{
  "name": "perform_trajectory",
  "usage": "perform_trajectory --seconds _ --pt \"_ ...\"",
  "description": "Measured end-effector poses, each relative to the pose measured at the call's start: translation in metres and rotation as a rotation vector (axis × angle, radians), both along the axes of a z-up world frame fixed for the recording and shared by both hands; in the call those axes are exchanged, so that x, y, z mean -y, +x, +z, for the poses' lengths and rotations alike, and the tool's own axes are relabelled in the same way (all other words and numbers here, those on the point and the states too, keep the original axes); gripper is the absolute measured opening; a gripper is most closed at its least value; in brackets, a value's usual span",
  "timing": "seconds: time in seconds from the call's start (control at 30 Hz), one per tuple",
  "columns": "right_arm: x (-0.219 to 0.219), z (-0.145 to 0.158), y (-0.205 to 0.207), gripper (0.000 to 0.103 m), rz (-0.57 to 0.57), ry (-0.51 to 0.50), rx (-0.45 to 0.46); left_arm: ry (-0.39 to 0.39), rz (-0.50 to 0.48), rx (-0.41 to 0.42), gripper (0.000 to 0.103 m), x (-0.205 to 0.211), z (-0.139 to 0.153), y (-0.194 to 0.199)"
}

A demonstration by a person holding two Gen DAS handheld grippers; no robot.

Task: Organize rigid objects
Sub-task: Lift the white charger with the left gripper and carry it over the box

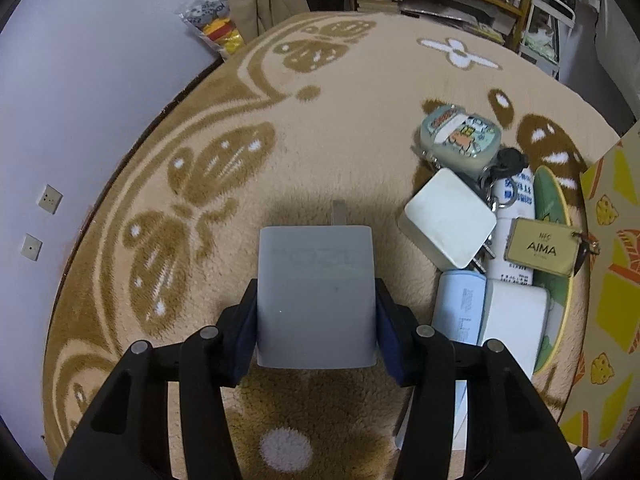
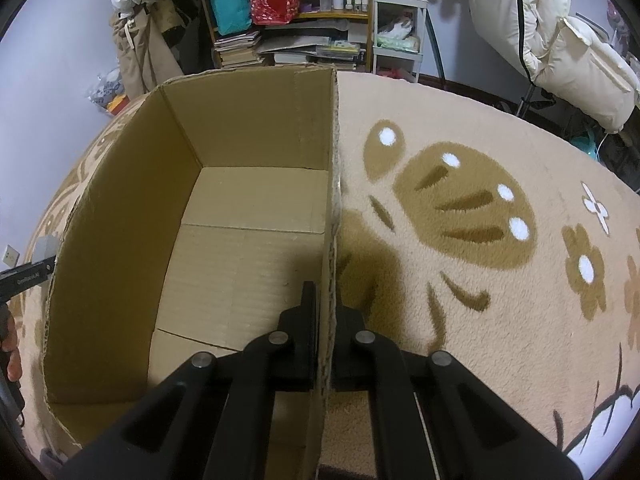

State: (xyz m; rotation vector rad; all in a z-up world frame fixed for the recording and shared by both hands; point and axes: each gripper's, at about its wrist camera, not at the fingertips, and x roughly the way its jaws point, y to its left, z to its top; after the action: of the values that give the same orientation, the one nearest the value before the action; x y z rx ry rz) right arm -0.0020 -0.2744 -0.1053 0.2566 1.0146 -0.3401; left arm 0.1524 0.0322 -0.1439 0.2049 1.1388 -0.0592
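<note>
The left hand-held gripper (image 1: 316,320) clamps a grey charger block (image 1: 316,292) above the patterned blanket (image 1: 320,120), with its prongs pointing away. The right hand-held gripper (image 2: 325,320) pinches the right wall of the empty cardboard box (image 2: 256,208). Risk: the smooth block may slip or twist between the pads during transfer, or clip the box rim.

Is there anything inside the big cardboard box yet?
No, the cardboard box shows only its bare brown floor and walls in the right wrist view.
</note>
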Motion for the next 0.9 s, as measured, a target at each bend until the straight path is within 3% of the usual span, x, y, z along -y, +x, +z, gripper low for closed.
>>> perform_trajectory --seconds 0.73,0.9 --pt "-0.006 -0.002 0.003 0.006 -0.008 -0.030 -0.015 0.007 -0.094 0.135 0.051 0.029 0.051 -0.024" --pt "-0.007 -0.001 0.003 0.006 -0.004 -0.030 -0.016 -0.033 -0.115 0.161 0.051 0.037 0.070 -0.031"
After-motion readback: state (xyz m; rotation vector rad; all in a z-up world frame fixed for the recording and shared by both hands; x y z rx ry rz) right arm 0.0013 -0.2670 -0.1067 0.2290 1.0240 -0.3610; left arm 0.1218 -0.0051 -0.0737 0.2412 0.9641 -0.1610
